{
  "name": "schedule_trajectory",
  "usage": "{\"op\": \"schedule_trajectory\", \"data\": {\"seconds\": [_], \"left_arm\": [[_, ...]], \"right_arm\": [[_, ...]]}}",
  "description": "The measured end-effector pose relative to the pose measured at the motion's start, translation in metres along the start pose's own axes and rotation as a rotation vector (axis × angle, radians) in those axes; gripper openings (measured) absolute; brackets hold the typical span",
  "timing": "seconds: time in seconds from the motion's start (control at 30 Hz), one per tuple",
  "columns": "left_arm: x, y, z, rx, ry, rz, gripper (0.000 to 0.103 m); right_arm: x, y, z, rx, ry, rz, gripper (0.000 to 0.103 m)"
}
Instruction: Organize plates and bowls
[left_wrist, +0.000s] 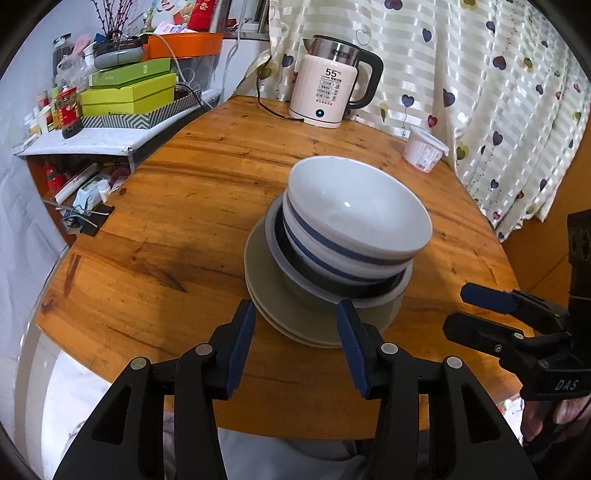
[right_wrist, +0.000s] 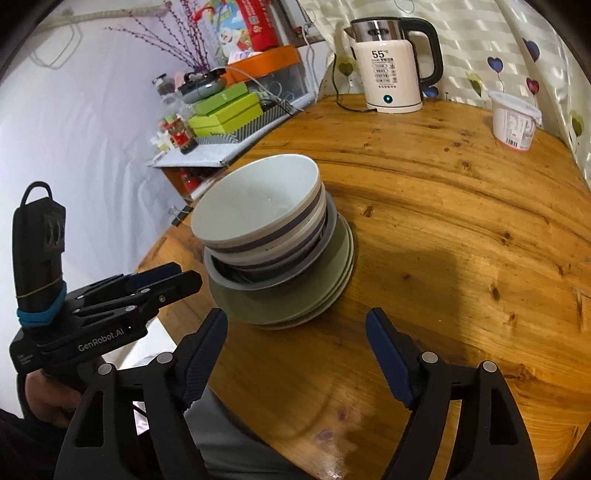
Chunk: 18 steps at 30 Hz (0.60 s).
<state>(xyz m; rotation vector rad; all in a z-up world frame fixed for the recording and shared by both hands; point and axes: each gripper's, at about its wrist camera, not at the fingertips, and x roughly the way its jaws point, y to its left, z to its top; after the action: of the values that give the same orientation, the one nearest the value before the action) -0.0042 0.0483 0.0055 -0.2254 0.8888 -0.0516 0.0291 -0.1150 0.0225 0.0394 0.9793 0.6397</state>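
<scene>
Both grippers are hovering empty, the left gripper (left_wrist: 295, 328) with jaws apart, the right gripper (right_wrist: 295, 347) wide, before the stacked bowls (left_wrist: 354, 221) mid-frame on the counter (left_wrist: 166, 221).

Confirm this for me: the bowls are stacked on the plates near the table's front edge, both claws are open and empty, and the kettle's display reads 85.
One detail is wrong: the kettle display reads 55, not 85, as the left wrist view shows. The rest stands: bowls sit stacked on the plates, and the left claw and right claw are open and empty.
</scene>
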Motion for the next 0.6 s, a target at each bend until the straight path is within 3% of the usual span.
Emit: {"op": "schedule_trajectory", "data": {"seconds": [0.23, 0.37, 0.5, 0.6], "left_arm": [[0.0024, -0.0021, -0.003, -0.014, 0.008, -0.037, 0.047], [0.0021, -0.0034, -0.0035, -0.004, 0.004, -0.001, 0.047], [0.0043, -0.0014, -0.004, -0.019, 0.012, -0.025, 0.047], [0.0066, -0.0015, -0.0043, -0.019, 0.015, -0.003, 0.047]], "right_arm": [[0.0043, 0.0047, -0.0041, -0.025, 0.016, -0.001, 0.08], [0.0054, 0.0064, -0.0042, -0.035, 0.017, -0.004, 0.08], [0.007, 0.0071, -0.0039, -0.038, 0.021, -0.004, 0.08], [0.0077, 0.0081, -0.0043, -0.043, 0.023, -0.004, 0.08]]}}
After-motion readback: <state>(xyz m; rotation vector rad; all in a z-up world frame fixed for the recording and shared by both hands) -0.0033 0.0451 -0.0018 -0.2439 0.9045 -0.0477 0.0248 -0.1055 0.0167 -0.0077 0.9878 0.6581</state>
